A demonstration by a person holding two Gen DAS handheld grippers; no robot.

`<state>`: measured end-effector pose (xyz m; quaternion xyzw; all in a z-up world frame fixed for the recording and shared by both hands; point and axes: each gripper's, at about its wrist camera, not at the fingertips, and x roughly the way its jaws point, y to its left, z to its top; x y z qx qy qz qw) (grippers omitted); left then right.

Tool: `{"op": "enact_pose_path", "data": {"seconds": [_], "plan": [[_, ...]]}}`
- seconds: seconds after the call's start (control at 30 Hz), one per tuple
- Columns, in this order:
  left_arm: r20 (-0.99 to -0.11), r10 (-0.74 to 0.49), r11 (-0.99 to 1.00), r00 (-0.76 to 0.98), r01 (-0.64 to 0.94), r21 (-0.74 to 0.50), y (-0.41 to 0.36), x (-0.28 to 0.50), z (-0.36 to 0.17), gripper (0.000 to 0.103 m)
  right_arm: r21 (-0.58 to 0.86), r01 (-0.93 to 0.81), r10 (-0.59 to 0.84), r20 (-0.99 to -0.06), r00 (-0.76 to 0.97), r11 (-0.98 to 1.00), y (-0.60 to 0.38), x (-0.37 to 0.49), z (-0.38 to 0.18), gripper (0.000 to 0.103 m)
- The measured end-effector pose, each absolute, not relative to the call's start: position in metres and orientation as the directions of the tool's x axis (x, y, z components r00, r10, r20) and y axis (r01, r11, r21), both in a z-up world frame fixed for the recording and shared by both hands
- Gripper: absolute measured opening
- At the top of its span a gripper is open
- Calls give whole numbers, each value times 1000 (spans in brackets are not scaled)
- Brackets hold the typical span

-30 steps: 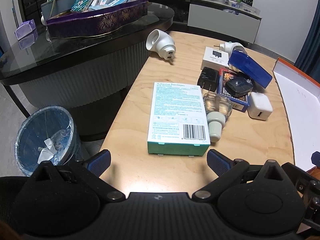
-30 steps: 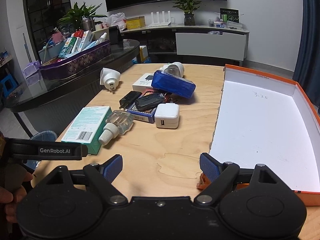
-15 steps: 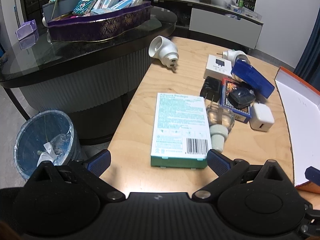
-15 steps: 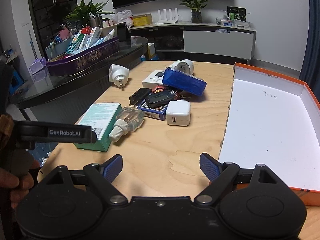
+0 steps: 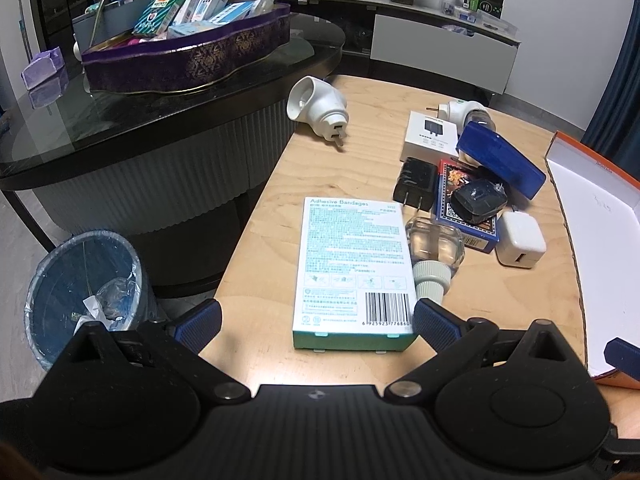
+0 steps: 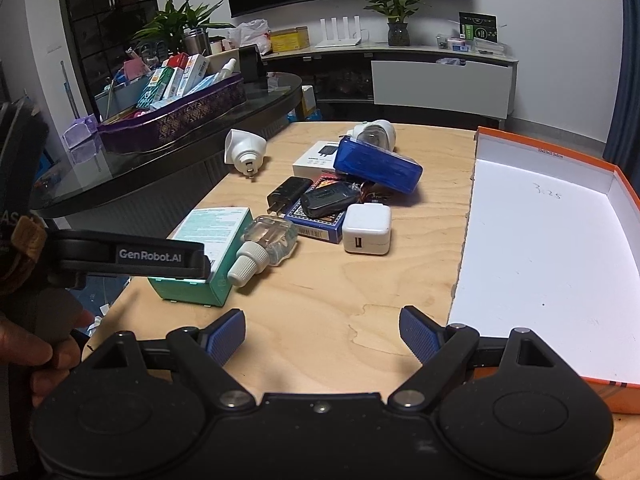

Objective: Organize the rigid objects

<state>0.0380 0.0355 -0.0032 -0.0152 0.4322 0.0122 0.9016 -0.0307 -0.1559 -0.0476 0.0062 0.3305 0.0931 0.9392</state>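
Note:
A teal and white adhesive bandage box lies flat on the wooden table, just ahead of my open left gripper, whose fingers straddle its near end without touching. Beside it lies a clear bottle with a white cap. Behind are a black plug, a card deck with a black key fob on top, a white charger cube and a blue case. My right gripper is open over bare wood beside the orange-rimmed white tray. The same bandage box is partly hidden by the left gripper's body.
A white plug adapter and a small white box lie farther back. A dark glass side table with a purple basket of boxes stands at left. A blue waste bin stands on the floor.
Both grippers have moved forward toward the objects. The left gripper's fingers now flank the near end of the bandage box. Nothing was taken hold of.

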Motion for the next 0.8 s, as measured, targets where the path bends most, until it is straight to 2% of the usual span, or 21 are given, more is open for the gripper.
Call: {"op": "enact_pose_path", "data": {"seconds": [0.8], "plan": [[-796, -25, 1000, 605, 2, -30, 27, 64, -6, 103, 79, -156, 170, -636, 753, 985, -156, -12, -45, 99]]}}
